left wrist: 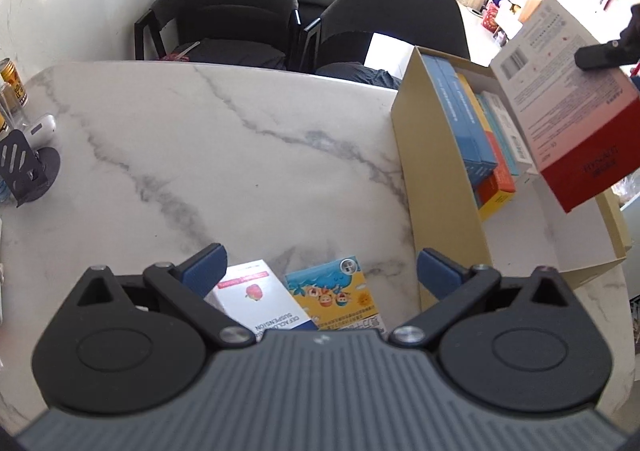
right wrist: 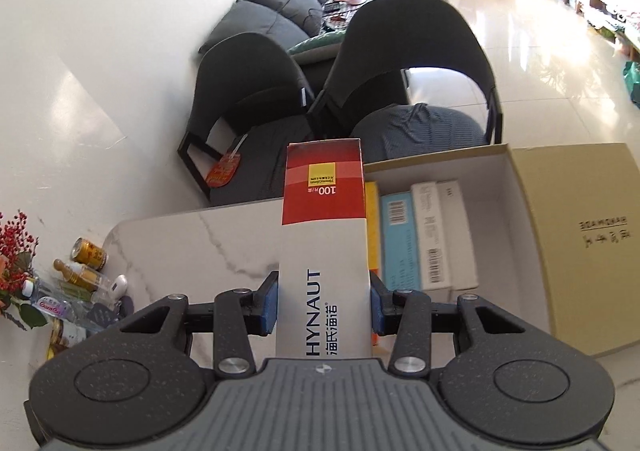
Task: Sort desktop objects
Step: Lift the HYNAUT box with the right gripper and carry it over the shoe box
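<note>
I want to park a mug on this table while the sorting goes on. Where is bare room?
Free: the marble table between the black stand and the cardboard box. Crowded: near edge, with the white box and cartoon box; left end, with cans and bottles.

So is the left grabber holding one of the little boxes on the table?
No, the left gripper is wide open, and the white strawberry box and cartoon box just lie on the table below it.
</note>
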Motion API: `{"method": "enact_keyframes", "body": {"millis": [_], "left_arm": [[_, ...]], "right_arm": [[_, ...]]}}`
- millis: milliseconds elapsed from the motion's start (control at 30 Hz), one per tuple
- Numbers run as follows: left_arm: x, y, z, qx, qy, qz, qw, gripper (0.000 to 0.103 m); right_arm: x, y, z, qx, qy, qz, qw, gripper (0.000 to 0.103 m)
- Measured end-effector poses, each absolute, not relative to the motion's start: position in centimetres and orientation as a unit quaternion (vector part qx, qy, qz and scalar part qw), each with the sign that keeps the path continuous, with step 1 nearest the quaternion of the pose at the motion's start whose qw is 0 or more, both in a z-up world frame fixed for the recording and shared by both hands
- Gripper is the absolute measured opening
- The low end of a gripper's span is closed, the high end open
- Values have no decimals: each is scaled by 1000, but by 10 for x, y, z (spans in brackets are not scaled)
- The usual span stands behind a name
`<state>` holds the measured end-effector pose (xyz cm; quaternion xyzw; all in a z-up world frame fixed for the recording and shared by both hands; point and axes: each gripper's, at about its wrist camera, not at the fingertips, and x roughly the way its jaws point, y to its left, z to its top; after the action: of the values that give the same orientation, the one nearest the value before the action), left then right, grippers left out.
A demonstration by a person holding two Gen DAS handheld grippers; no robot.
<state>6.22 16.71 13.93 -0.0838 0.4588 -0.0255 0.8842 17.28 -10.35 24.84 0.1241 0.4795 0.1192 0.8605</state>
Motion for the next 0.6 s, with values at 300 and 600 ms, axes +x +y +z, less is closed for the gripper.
{"method": "enact_keyframes", "body": {"millis": [300,600], "left_arm": [[67,153,141,-71,469,-28,880,103],[67,156,139,-77,481,-17,873,103]], "right_arm": [[186,-149,231,101,468,54,876,45],[211,-152,197,30,476,15,879,45]]}}
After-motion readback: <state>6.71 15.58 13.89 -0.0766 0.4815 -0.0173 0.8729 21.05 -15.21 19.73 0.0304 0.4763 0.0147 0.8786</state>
